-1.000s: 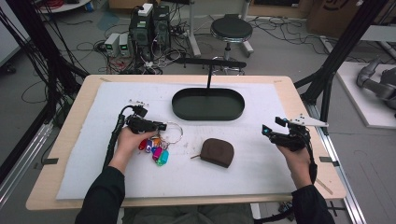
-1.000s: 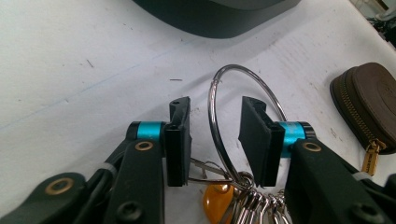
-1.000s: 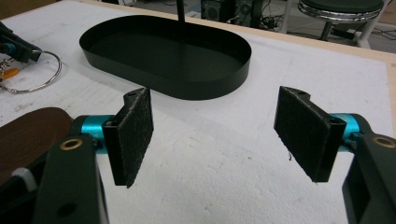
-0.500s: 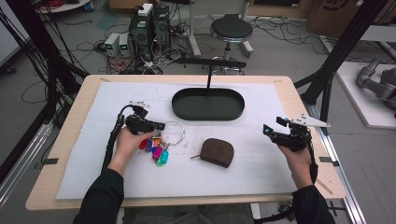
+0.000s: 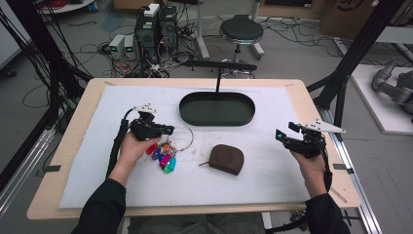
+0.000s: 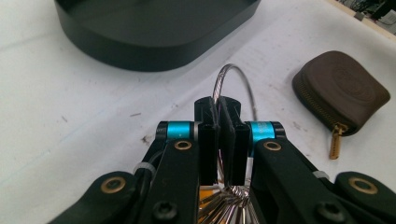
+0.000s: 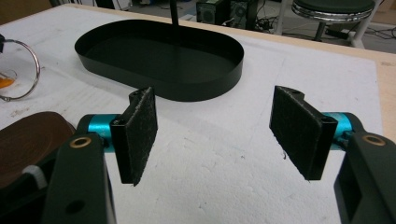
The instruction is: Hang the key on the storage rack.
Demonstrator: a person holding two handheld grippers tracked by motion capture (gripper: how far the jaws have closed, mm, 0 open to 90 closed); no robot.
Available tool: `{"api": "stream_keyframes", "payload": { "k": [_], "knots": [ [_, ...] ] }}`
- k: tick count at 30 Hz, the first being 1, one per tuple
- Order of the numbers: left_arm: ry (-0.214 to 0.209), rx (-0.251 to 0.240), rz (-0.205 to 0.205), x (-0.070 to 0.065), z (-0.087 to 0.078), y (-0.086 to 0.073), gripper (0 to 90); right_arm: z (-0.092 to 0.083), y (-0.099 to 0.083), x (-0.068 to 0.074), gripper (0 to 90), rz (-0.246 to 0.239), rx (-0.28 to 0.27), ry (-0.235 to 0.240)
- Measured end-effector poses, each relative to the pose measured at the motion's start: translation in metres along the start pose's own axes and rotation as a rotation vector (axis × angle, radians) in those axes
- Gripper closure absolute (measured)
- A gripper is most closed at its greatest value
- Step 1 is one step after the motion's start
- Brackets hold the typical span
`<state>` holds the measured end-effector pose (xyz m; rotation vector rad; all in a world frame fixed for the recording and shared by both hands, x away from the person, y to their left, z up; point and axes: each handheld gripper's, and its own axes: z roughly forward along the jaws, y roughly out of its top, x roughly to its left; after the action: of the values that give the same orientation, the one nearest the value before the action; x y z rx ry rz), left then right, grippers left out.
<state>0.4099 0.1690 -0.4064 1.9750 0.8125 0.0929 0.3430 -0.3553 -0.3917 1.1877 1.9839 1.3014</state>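
We see the left tool (image 6: pixel 219 135) pressed together on the thin silver metal key ring (image 6: pixel 236 86); its jaws have just been closing on this wire. The bunch of colourful plastic key tags (image 5: pixel 163 155) hangs from the ring and lies on the white padded surface (image 5: pixel 272 180), just beside the left hand (image 5: pixel 130 150). The brown leather zip pouch (image 5: pixel 226 158) lies near them, and the black oval metal tray (image 5: pixel 217 108) stands behind. The right tool (image 7: pixel 215 135) is spread, nothing between its pads.
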Motion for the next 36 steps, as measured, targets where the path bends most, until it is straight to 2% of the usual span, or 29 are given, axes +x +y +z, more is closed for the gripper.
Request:
{"api": "stream_keyframes", "payload": {
  "k": [2,13,25,36],
  "knots": [
    [0.003,-0.018,0.034,-0.006,-0.007,0.004,86.2,0.002,0.000,0.000,32.8,-0.005,0.008,0.000],
    [0.005,-0.054,0.088,-0.020,-0.023,0.009,86.3,0.002,0.000,0.001,33.1,-0.001,0.013,-0.006],
    [-0.012,-0.107,0.179,-0.042,-0.039,0.032,86.3,0.000,-0.001,0.000,33.5,0.003,0.013,-0.007],
    [-0.015,-0.136,0.210,-0.050,-0.040,0.049,86.3,0.000,-0.001,0.000,33.8,0.005,0.011,-0.010]
  ]
}}
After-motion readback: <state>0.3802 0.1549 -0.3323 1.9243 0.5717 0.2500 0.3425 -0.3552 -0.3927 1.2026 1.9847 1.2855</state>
